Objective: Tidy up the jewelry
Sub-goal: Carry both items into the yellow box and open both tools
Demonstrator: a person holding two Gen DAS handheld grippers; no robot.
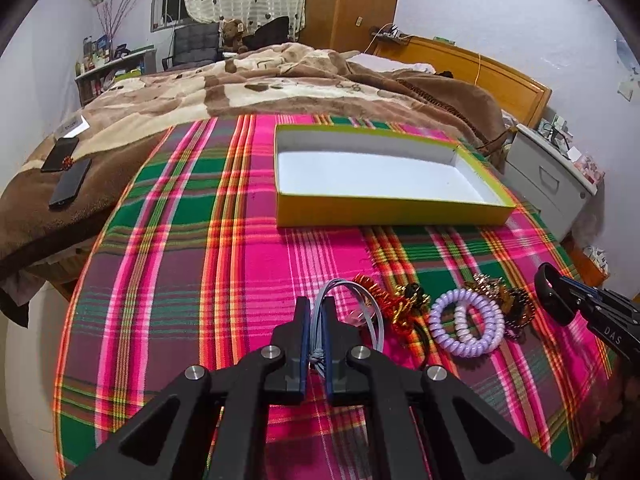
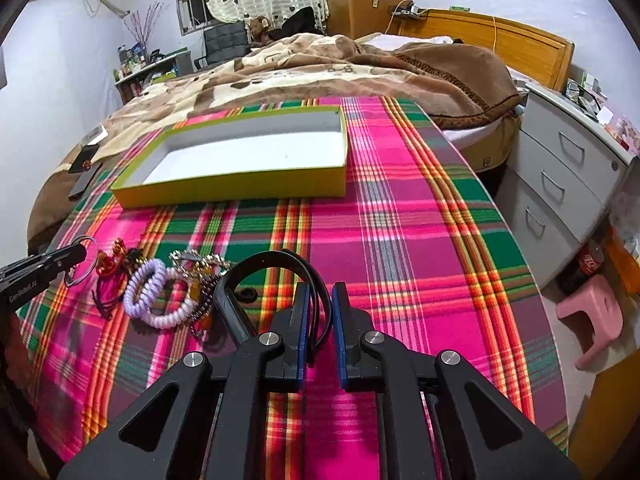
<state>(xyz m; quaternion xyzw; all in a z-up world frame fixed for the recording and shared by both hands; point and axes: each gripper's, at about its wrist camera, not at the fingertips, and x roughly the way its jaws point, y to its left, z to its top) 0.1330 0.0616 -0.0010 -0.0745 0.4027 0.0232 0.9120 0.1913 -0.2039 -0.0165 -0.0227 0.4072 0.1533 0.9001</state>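
My left gripper (image 1: 316,308) is shut on a grey cord bracelet (image 1: 352,300), held just above the plaid cloth; it also shows at the left edge of the right wrist view (image 2: 76,256). My right gripper (image 2: 319,296) holds a black band (image 2: 260,268) that loops out to its left; it shows in the left wrist view (image 1: 556,300). A pile lies between them: a lilac coil bracelet (image 1: 466,322) (image 2: 156,296), a red-gold piece (image 1: 390,302) and a gold chain piece (image 1: 494,286). The empty yellow box (image 1: 384,212) (image 2: 240,190) stands further back.
The plaid cloth (image 1: 224,264) covers the table. Behind it is a bed with a brown blanket (image 1: 256,88); two phones (image 1: 66,172) lie on it at left. A white drawer cabinet (image 2: 560,176) and a pink stool (image 2: 596,316) stand to the right.
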